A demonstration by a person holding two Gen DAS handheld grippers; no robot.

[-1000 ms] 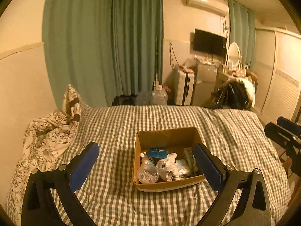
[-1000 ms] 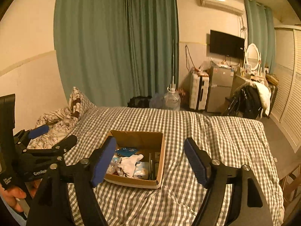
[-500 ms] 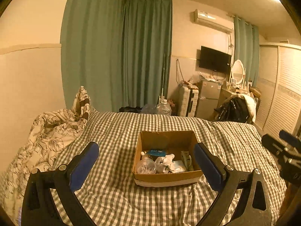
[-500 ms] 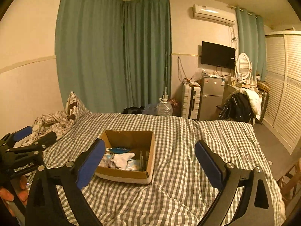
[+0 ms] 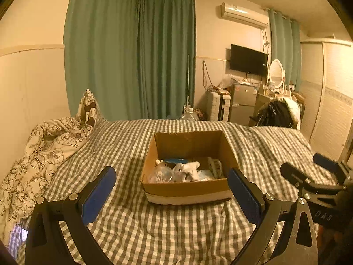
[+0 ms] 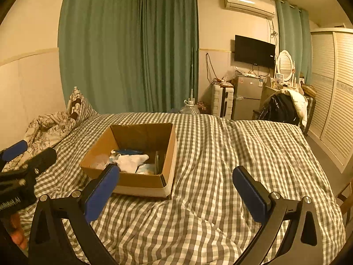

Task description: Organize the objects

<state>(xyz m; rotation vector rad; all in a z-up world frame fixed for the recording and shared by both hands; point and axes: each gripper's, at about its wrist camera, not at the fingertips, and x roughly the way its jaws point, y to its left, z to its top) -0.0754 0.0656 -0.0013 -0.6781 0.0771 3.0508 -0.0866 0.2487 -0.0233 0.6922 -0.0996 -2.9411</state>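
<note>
Both the left claw (image 5: 171, 193) and the right claw (image 6: 176, 191) hang spread wide and empty above the checked bed (image 6: 220, 154), near the cardboard box (image 5: 187, 190).

I can't identify the jumbled items (image 5: 183, 172) inside the open brown cardboard box (image 5: 187, 190); its near wall hides their lower parts.

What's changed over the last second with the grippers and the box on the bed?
Both hand-held grippers, left and right, dropped lower and tilted up, so more ceiling shows and the box looks flatter. Nothing was grasped or released. Both remain open and empty; the box and its contents stayed put on the bed.
</note>
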